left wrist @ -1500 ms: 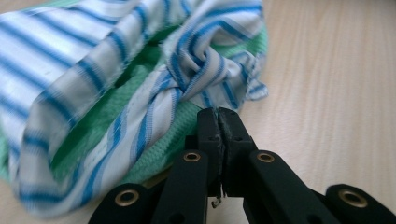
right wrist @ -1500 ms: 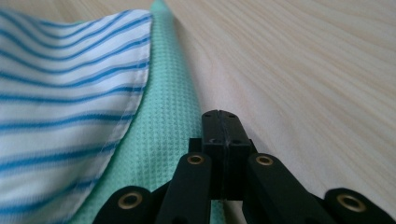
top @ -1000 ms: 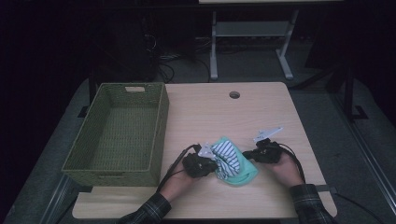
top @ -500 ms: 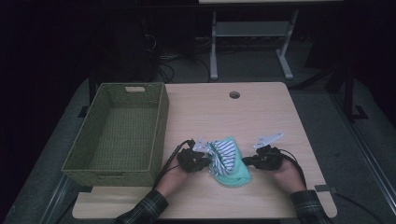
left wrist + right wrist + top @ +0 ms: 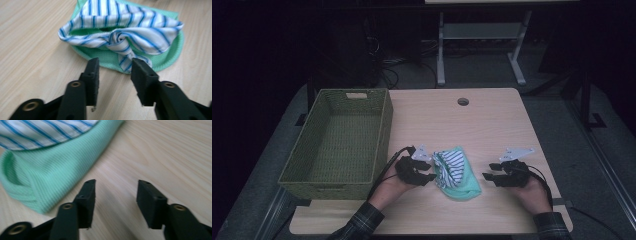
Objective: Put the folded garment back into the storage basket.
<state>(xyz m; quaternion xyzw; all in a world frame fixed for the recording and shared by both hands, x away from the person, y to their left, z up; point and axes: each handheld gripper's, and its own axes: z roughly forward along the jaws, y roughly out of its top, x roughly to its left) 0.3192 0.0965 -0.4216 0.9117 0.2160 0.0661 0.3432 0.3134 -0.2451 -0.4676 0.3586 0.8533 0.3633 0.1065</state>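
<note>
**Folded cloths lie free between two parted grippers near the bench's front edge**

The light wooden bench (image 5: 492, 125) carries everything; no brand, label or writing can be read anywhere on it. Along its left edge stands a large green woven basket (image 5: 384, 120) with a cut-out handle in its far wall. A small round hole (image 5: 463, 102) sits near the far edge, about midway along.

Near the front edge, roughly central, lies the bundle: a mint-green ribbed cloth (image 5: 464, 184) folded underneath, and on it a white cloth with blue stripes (image 5: 451, 164), crumpled and twisted into a knot-like swirl on the side facing the left gripper.

The left gripper (image 5: 428, 172) sits just beside the bundle; its fingers have just been opening and stand moderately apart with nothing between them, their tips short of the fabric. The right gripper (image 5: 488, 176) lies clear of the green cloth toward the right edge; its fingers have likewise just opened, parted over bare wood.
</note>
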